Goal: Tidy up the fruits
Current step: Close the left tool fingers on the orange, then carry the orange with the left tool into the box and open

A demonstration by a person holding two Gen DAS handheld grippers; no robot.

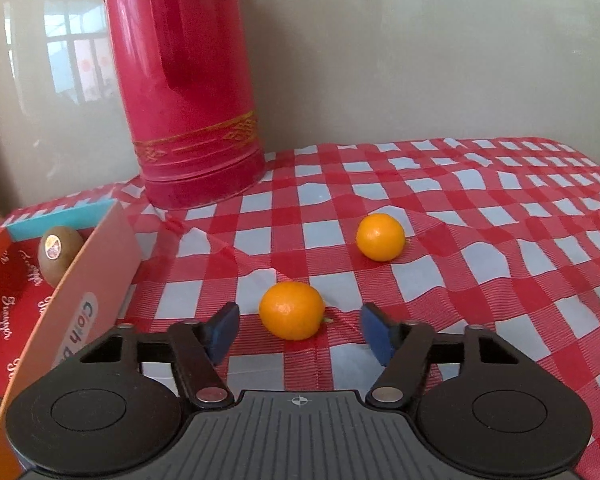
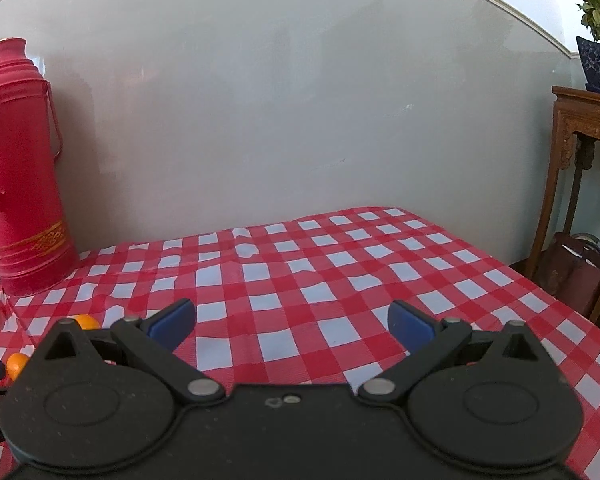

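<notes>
Okay, left gripper [image 1: 298,330] sits low over the checked tablecloth [image 1: 480,240] with the near orange [image 1: 292,316] framed between its blue pads [image 1: 222,332]. Gaps show on both sides of the fruit, so the tongs are spread around it and not pinching yet. I lined it up that way so one squeeze takes the fruit across its widest part.

A second orange [image 1: 380,237] lies further back and to the right, well apart from the first, so my fingers won't bump it.

The open box [image 1: 100,264] stands at the left edge with a kiwi [image 1: 58,254] already inside, which I take as the drop spot. Its near flap leans outward toward the gripper, so I'd lift the fruit over it.

The red thermos [image 1: 188,92] stands upright at the back near the wall, clear of my path.

My right gripper [image 2: 292,326] hovers over bare cloth, tongs spread wide, nothing between them. It's parked there to stay out of the way. Two orange blobs at that view's left edge are probably the same fruits, but they're mostly hidden.
</notes>
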